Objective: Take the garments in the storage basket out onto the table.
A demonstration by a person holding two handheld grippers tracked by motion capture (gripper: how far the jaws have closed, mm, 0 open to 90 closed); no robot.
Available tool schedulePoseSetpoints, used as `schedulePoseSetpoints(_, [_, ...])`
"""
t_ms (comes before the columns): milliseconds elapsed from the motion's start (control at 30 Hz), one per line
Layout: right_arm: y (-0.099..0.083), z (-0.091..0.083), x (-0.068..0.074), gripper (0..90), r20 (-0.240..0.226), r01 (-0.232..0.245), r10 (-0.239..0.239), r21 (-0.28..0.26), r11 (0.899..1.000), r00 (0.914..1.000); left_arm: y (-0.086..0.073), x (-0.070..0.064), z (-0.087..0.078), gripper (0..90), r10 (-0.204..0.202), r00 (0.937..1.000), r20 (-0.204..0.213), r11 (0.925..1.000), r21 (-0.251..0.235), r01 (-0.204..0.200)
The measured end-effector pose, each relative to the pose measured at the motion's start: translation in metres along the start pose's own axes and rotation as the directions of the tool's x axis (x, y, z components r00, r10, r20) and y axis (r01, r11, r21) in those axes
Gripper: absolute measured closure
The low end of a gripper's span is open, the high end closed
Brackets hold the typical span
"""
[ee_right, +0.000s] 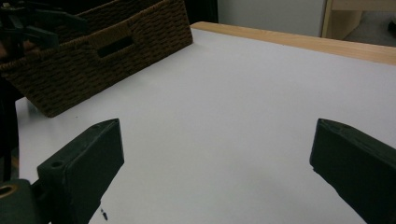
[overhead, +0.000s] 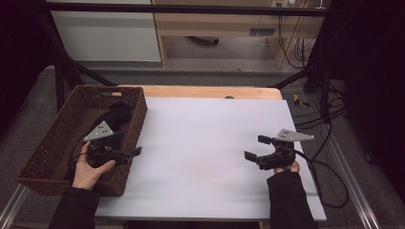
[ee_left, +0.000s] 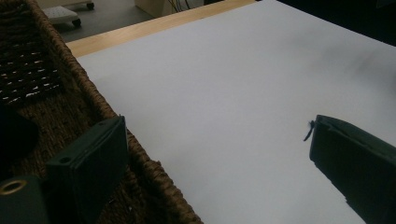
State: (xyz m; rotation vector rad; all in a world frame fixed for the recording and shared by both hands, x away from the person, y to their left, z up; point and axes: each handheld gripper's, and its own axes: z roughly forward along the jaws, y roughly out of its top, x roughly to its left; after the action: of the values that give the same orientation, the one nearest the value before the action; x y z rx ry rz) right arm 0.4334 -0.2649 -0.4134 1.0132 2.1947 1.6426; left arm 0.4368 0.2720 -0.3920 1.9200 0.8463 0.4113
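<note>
A brown wicker basket stands at the table's left, with a black cloth-like item lying inside it. My left gripper hovers over the basket's right wall, open and holding nothing. In the left gripper view its jaws straddle the basket rim, one jaw inside and one over the white sheet. My right gripper sits low over the sheet's right part, open and empty. In the right gripper view its jaws point across the bare sheet toward the basket.
A white sheet covers most of the wooden table. Cables trail off the table's right side. The left gripper is visible far off above the basket in the right gripper view. A dark frame stands behind the table.
</note>
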Motion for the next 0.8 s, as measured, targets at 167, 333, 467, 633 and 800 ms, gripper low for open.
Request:
schedulePoseSetpoints(167, [-0.0011, 0.0013, -0.0004, 3.3, 0.0, -0.002, 0.002, 0.008, 1.0, 1.0, 0.0002, 0.0004, -0.0006, 4.4, -0.004, 1.0, -0.006, 1.0, -0.004, 0.004])
schedulePoseSetpoints(333, [-0.0018, 0.0011, -0.0012, 3.3, 0.002, -0.004, 0.004, 0.007, 1.0, 1.0, 0.0007, 0.0015, -0.0018, 4.4, -0.011, 0.9999, -0.011, 0.9999, -0.009, 0.011])
schedulePoseSetpoints(467, [-0.0032, 0.0011, -0.002, 3.3, 0.001, -0.003, 0.003, 0.008, 1.0, 1.0, 0.0022, 0.0017, -0.0017, 4.4, -0.015, 0.9996, -0.025, 0.9999, 0.003, 0.015])
schedulePoseSetpoints(633, [-0.0037, 0.0015, -0.0024, 3.3, 0.003, -0.006, 0.006, 0.011, 1.0, 1.0, 0.0036, 0.0015, -0.0025, 4.4, -0.014, 0.9994, -0.032, 0.9999, 0.004, 0.014])
schedulePoseSetpoints(800, [-0.0036, 0.0013, -0.0025, 3.2, 0.001, -0.004, 0.004, 0.01, 1.0, 1.0, 0.0061, 0.0017, -0.0047, 4.1, -0.013, 0.9991, -0.041, 0.9999, 0.005, 0.013])
